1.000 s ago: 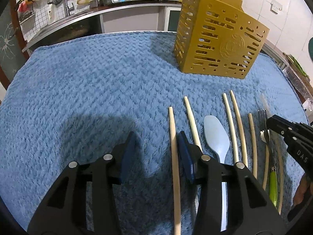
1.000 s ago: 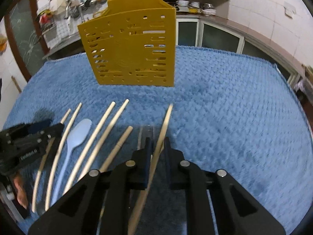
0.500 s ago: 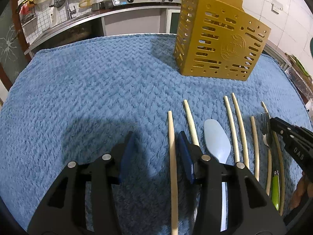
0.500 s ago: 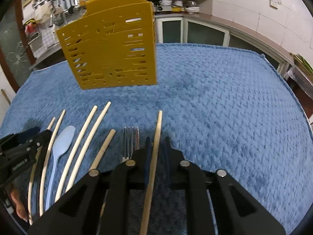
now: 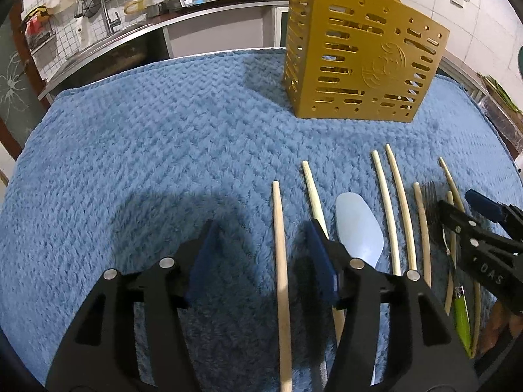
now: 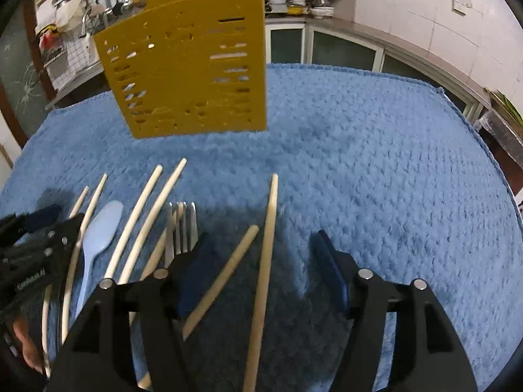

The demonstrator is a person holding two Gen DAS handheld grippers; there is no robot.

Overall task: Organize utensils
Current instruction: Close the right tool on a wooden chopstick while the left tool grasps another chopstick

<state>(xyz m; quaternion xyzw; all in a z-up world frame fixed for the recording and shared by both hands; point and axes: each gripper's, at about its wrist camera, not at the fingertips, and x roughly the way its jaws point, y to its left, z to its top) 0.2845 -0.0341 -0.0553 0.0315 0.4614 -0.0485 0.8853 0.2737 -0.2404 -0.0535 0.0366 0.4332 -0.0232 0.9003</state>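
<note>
Your left gripper is opening its fingers, and one chopstick lies between them on the blue towel, touching neither pad. Your right gripper is opening too, with two chopsticks lying loose between its fingers. The yellow utensil basket stands upright on the towel. The blue spoon, the fork and the other chopsticks lie in a row in front of the basket.
</note>
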